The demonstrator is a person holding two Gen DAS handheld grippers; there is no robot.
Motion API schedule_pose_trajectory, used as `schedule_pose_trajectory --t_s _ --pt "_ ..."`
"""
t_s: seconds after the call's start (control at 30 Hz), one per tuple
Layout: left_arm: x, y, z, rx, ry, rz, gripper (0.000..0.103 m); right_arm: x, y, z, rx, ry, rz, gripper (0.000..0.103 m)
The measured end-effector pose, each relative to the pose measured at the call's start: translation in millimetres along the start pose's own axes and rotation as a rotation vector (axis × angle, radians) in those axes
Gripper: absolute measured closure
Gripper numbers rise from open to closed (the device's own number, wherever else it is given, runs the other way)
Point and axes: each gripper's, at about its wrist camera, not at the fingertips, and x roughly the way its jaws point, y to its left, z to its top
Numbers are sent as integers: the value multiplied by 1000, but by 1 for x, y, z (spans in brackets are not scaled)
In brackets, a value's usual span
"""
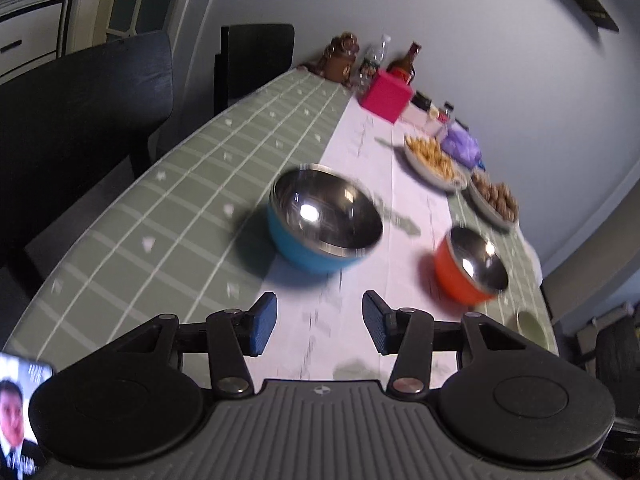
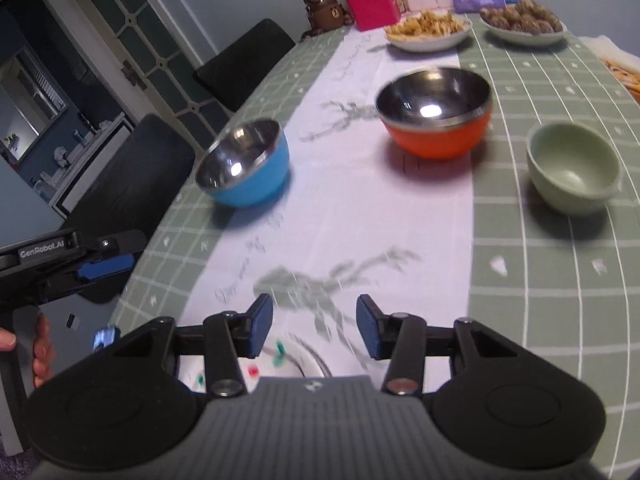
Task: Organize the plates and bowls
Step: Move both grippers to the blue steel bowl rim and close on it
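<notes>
A blue bowl with a steel inside (image 1: 320, 220) (image 2: 246, 166) stands on the table ahead of my left gripper (image 1: 320, 322), which is open and empty just short of it. An orange steel-lined bowl (image 1: 470, 266) (image 2: 436, 114) stands to its right. A pale green bowl (image 2: 572, 170) (image 1: 530, 326) stands further right. My right gripper (image 2: 315, 326) is open and empty above a white patterned plate (image 2: 296, 360) at the table's near edge. The left gripper (image 2: 100, 266) also shows at the left edge of the right wrist view.
The table has a green checked cloth (image 2: 560, 280) and a white runner (image 2: 360, 220). Two plates of food (image 2: 428, 28) (image 2: 524, 20), a pink box (image 2: 372, 6), bottles and jars stand at the far end. Dark chairs (image 2: 136, 184) line the left side.
</notes>
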Motion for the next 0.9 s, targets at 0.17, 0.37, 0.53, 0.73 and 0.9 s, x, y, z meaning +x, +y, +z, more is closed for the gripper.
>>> schedule_pose_trajectory --t_s 0.17,0.37,0.53,0.73,0.9 --pt "41 13 27 -19 -44 10 48 31 24 41 -7 -43 -10 57" --pt "75 31 41 -55 -58 24 52 80 41 81 34 -51 -17 57" --pt "92 35 49 -54 -59 33 52 122 43 99 100 -16 -46 65" --pt "115 34 49 -20 -18 63 59 149 47 106 113 12 -79 68" --pt "125 31 48 -6 5 50 67 158 49 105 116 38 -83 78"
